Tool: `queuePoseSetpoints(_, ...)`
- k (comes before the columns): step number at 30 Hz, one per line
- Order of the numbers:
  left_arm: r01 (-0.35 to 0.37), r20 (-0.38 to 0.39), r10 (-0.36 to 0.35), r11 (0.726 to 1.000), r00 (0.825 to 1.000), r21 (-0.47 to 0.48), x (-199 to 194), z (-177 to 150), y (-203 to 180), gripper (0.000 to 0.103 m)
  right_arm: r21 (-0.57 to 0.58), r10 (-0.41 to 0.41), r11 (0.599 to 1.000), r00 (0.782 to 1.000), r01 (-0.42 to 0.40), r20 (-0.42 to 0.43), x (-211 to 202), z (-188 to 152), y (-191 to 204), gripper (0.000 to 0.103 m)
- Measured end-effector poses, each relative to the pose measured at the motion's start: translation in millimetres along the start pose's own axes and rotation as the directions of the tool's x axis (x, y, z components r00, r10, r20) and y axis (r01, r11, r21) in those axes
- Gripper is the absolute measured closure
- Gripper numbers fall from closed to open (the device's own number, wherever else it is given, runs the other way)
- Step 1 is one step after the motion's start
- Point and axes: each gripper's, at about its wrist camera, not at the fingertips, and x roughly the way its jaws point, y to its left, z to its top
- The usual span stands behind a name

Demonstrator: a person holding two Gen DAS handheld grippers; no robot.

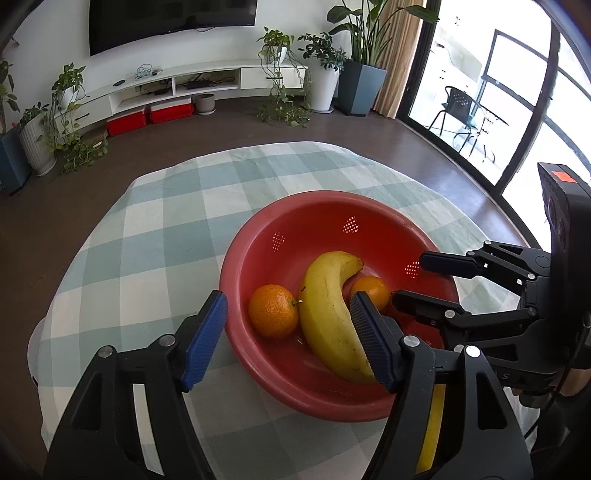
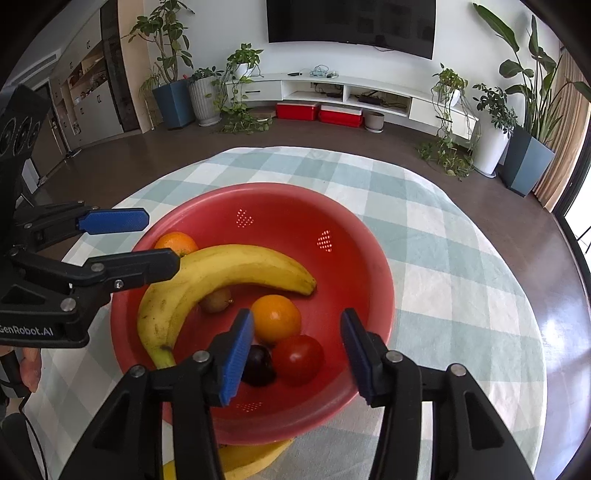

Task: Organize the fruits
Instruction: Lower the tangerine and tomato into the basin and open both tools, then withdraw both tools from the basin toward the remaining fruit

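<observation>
Bowl (image 2: 373, 266) near tablecloth (image 2: 461, 280) edge, both tools released over fruit, open cloth beyond.

Smooth red plastic bowl (image 2: 362, 258) with a slight sheen; soft matt checked cloth (image 2: 461, 280) over the table; glossy tomato (image 2: 299, 358); ribbed blue fingers (image 2: 236, 358)

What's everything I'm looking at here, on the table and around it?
bowl: one, red, on the checked tablecloth
banana: one, yellow, lying in the bowl
second banana: one, yellow, outside, under the bowl's near rim
oranges: two, in the bowl
tomato: one, red, in the bowl
dark round fruit: one, beside the tomato
small brownish fruit: one, under the banana's arch
television: black, on the wall
left tongs: open
right tongs: open
</observation>
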Motion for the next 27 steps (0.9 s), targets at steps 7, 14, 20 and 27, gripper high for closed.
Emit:
queuePoseSetpoints(7,-0.02,0.051,0.021,1.0,0.998,-0.015,-44,-28,-10,0.009,0.056,0.011,0.998,0.997,-0.015,0.071,-51,-16,-9,0.031)
queuePoseSetpoints(14,-0.02,0.084,0.022,0.999,0.996,-0.029,-93,-80,-37,0.002,0.134,0.048,0.988,0.985,-0.07,0.165,-118,-69,-14,0.015)
queuePoseSetpoints(20,0.007,0.051,-0.006,1.0,0.999,-0.027,-110,-135,-71,0.002,0.236,0.06,0.967,0.984,-0.099,0.167,-144,-139,-13,0.015)
queuePoseSetpoints(27,0.032,-0.03,-0.033,0.999,0.999,-0.033,-106,-195,-100,0.002,0.316,0.085,0.942,0.99,-0.115,0.108,-147,-202,-5,0.015)
